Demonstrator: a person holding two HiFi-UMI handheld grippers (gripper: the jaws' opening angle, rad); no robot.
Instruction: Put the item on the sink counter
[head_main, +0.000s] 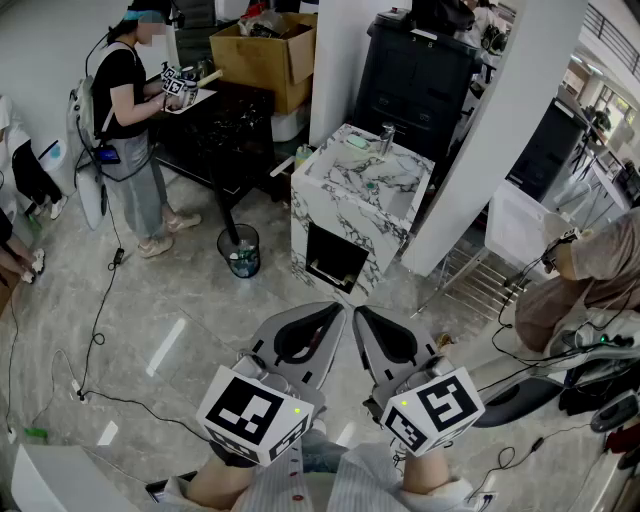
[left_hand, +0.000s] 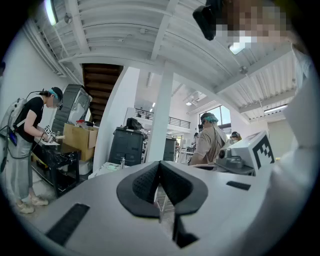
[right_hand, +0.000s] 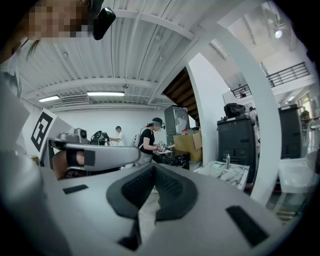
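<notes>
Up close, left gripper (head_main: 331, 312) and right gripper (head_main: 362, 316), jaws pinched together on nothing, well short of the sink counter (head_main: 332, 172).

L tool (head_main: 334, 313), R tool (head_main: 361, 316): jaws together, empty, adjacent

I see a shiny grey floor (head_main: 190, 290) with black cords (head_main: 100, 320) lying on it. A big white post (head_main: 505, 130) stands at the upper right. A brown box (head_main: 268, 55) is at the top.
</notes>
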